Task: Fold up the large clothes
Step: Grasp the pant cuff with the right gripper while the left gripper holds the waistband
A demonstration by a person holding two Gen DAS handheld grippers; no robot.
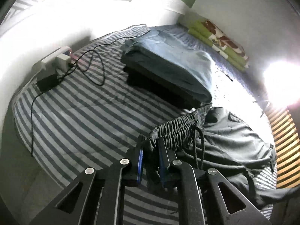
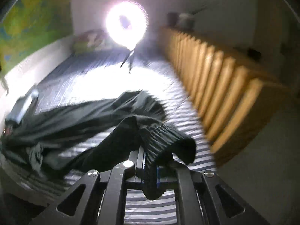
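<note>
Dark grey trousers (image 1: 230, 140) with a gathered elastic waistband (image 1: 178, 131) and a black drawstring (image 1: 198, 146) lie across the striped bed (image 1: 84, 112). My left gripper (image 1: 151, 142) is shut on the waistband's left end, with cloth bunched between its blue-padded fingers. In the right wrist view the trousers (image 2: 78, 120) stretch away to the left, blurred by motion. My right gripper (image 2: 151, 157) is shut on a ribbed elastic part of the trousers (image 2: 165, 136), which hangs over and between its fingers.
A stack of folded dark clothes (image 1: 165, 65) sits mid-bed. A green patterned pillow (image 1: 219, 41) lies at the far end. A power strip and black cables (image 1: 61, 60) lie at the left edge. A ring light (image 2: 126, 23) glares beyond; a wooden slatted frame (image 2: 215, 82) runs along the right.
</note>
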